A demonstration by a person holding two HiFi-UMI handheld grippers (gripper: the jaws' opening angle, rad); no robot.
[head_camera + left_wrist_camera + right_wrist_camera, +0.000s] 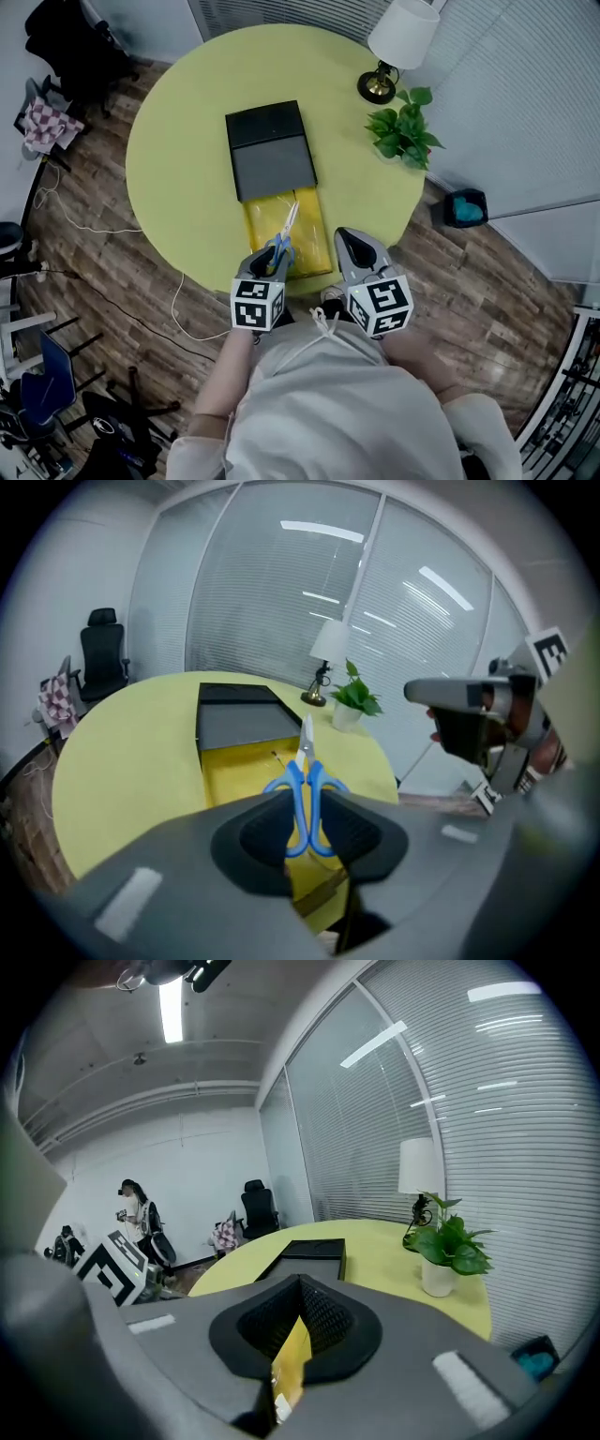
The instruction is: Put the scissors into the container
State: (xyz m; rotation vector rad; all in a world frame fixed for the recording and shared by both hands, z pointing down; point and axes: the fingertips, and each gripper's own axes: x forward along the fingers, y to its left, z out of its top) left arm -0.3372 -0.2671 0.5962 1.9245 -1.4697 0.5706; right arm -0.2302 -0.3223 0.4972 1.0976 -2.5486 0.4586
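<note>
One pair of scissors [305, 785], blue handles, is pinched in our left tool [306, 810]. Its jaws clamp both handle loops from the sides, w/ the blades closed & pointing away from us. In the head view the scissors are low centre of frame, over the near half of the yellow tray [316, 232], tips aimed up-frame at the grey lid [274, 169]. We can't tell if they touch the tray floor.

The tray sticks out from under that lid toward the bottom of frame; both belong to the black container [267, 122], mid-frame.

Our right tool [298, 1307] has its jaws drawn together on a thin yellow strip, apparently the tray's right wall. In the head view its tips sit right at the tray's right edge, just right of the left tool.

The container lies on a round yellow-green bench [178, 159] filling the upper middle of frame. A lamp [401, 42] w/ white shade stands upper right, a potted plant [403, 127] just below it near the bench's right rim.

Off the bench:
- A teal bin [464, 208] sits on the wood floor [112, 281] at right.
- A black chair [66, 47] & checked cloth [42, 124] are upper left.
- A white cable [178, 305] trails lower left.
- In the right gripper view a person [139, 1213] stands far left by the back wall.
</note>
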